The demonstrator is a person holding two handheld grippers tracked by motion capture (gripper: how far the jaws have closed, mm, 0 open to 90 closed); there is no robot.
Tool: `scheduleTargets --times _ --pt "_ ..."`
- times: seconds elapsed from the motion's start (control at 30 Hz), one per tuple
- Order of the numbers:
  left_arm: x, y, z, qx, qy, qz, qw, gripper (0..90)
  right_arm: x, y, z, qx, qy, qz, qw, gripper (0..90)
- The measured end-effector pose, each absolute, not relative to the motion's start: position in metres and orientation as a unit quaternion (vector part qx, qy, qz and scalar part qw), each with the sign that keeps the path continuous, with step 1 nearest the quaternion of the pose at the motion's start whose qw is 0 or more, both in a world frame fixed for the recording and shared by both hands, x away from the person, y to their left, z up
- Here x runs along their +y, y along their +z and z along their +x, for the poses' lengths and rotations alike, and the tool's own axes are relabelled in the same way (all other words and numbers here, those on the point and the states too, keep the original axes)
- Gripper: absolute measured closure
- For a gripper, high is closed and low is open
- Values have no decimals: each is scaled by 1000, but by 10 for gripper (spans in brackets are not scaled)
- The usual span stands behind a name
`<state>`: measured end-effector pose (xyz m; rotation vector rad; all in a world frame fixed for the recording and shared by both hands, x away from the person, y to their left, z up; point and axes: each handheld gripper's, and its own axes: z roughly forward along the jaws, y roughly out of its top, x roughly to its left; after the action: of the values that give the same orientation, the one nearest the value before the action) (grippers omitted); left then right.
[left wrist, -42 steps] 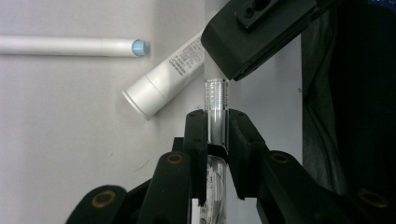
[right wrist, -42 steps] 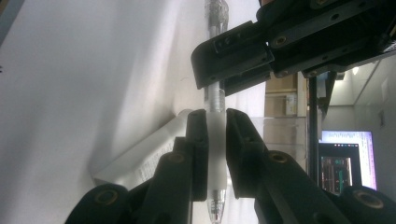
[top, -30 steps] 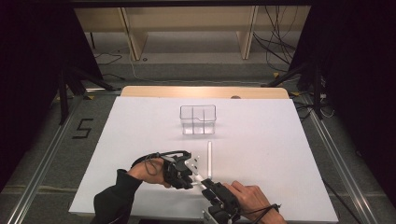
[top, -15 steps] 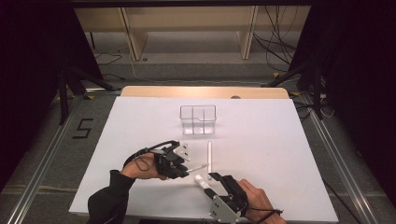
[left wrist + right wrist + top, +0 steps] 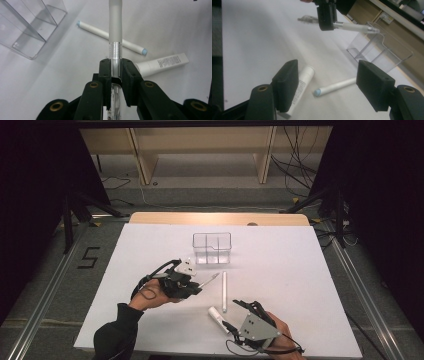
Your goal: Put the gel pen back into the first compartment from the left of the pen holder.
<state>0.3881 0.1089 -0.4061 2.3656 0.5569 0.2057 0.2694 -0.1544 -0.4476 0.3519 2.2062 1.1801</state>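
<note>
My left gripper (image 5: 196,283) is shut on a clear-and-frosted pen (image 5: 115,30), which it holds above the white table, tip toward the clear compartment box (image 5: 212,247). In the right gripper view that gripper (image 5: 327,15) and the pen (image 5: 354,26) hang above the sheet. My right gripper (image 5: 329,82) stands open near the front edge; its jaws have just been opening and grip nothing. A white tube (image 5: 303,81) lies on the table by its left jaw. A white marker with blue ends (image 5: 337,87) lies between and beyond the jaws, untouched.
The white table (image 5: 310,285) ends close behind my right hand (image 5: 287,332). The marker (image 5: 224,291) lies lengthwise in front of the box, and the tube (image 5: 216,313) lies just left of the right gripper (image 5: 231,314). A wooden strip (image 5: 165,218) borders the far edge.
The right jaws have spread apart and the white tube now lies free on the table. The left gripper has carried the pen up and away from the right gripper, toward the box.
</note>
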Motion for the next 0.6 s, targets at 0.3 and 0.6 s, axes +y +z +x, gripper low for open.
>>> scheduleTargets --times 0.3,0.6 --pt "115 -403 393 248 96 886 379 788 -176 -445 281 801 516 229 202 277" --pt "124 -398 398 291 115 855 414 788 -189 -447 284 784 524 269 195 255"
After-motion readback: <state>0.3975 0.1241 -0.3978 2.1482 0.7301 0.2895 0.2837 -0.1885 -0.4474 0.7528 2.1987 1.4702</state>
